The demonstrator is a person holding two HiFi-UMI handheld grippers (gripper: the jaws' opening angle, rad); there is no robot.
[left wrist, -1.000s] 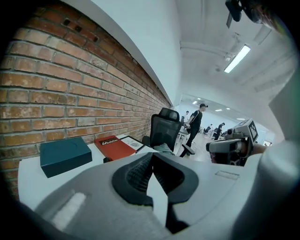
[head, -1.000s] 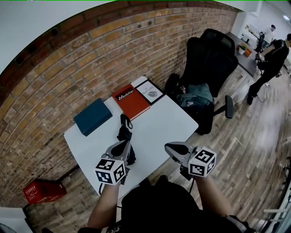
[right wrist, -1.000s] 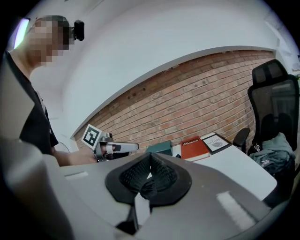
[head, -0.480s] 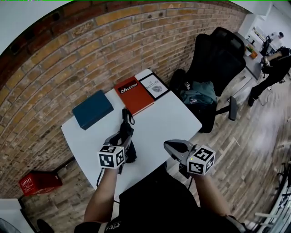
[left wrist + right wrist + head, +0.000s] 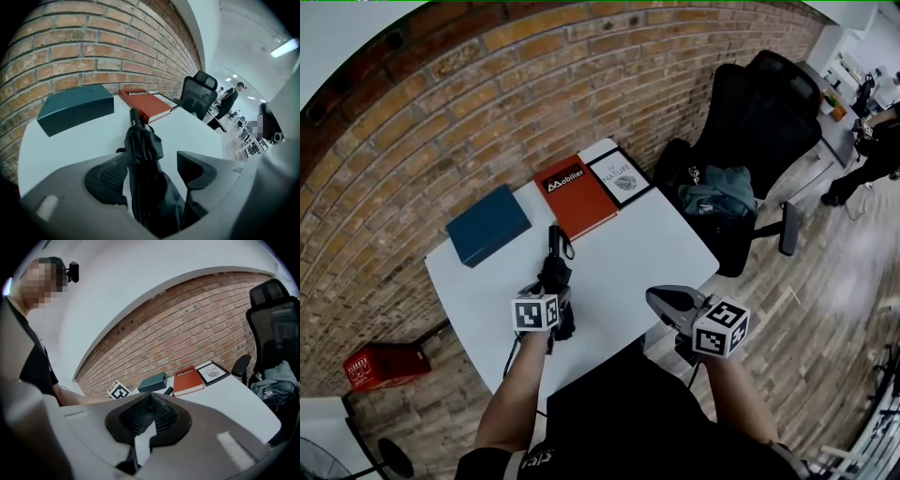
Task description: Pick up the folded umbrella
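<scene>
Left gripper [image 5: 549, 298] stands over the folded umbrella [image 5: 555, 267], its jaws wide apart after just having been opening, with the umbrella's bundled black fabric lying between them. In the left gripper view the left jaw seems to brush the fabric while the right jaw stands clear of it, so nothing is clamped yet. The umbrella lies flat on the white table [image 5: 619, 253], its slim handle end running straight out ahead of the jaw tips toward a red book [image 5: 575, 195]. A teal box [image 5: 489, 225] sits ahead and to the left of the jaws. Right gripper [image 5: 664, 302] hangs off to the right of the left one, near the table's edge, its jaws pressed together on nothing. By my reading the approach is done and the jaws straddle the target; closing on the bundle and lifting it off the table are left
</scene>
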